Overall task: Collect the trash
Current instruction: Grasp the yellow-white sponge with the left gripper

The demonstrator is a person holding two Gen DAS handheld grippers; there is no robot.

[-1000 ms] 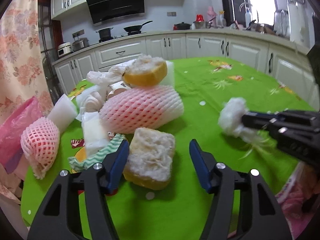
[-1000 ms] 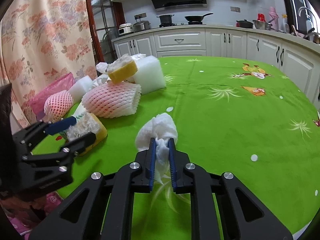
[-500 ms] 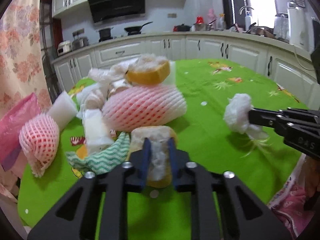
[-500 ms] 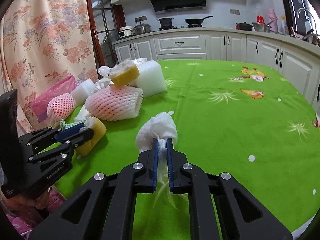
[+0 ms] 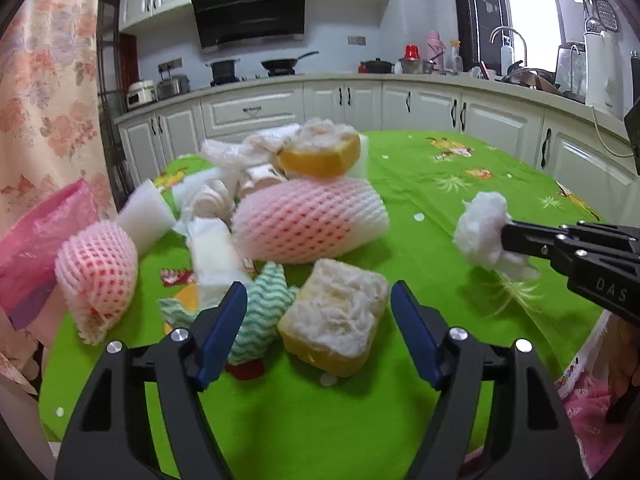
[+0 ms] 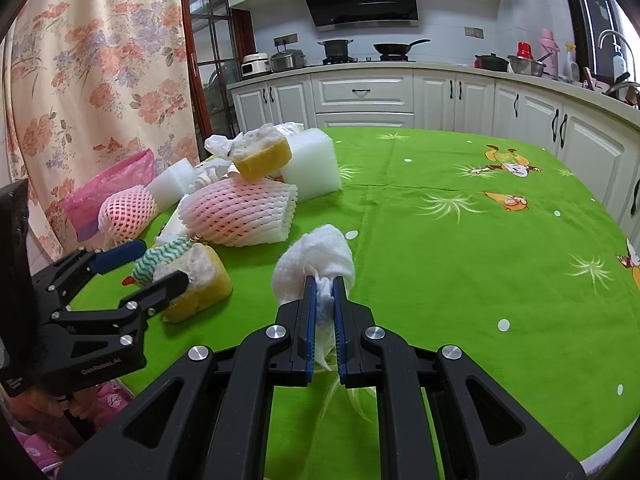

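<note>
Left hand-held gripper (image 5: 316,330): jaws opening, blue pads clear of everything, nothing gripped. In the left wrist view the yellow sponge block (image 5: 334,322) sits on the bench (image 5: 440,208) straight ahead between the two fingers, white fuzzy face up, rotated a bit so one corner points back at the camera; its long axis looks to run diagonally across the jaw line, so a squarer approach may be needed. Striped rag (image 5: 260,312) lies touching the sponge's left side, close to the left pad, with a snag risk on closing. Pink foam net (image 5: 310,226) is just behind, a second sponge (image 5: 320,152) stacked on top of the pile. Off to the right, the right hand-held gripper (image 5: 505,236) comes in from the side with a white tissue wad (image 5: 484,236). Right wrist view: right hand-held gripper (image 6: 324,292) clamped tight on the tissue wad (image 6: 316,264), wad bulging past the tips, held just above the green cloth. The left hand-held gripper (image 6: 160,264) shows at lower left, straddling the sponge block (image 6: 200,280). Left is clearly the nearer hand for the sponge. Pink bag (image 6: 108,184) sits beyond the pile at the bench's far left edge, likely the drop target.
</note>
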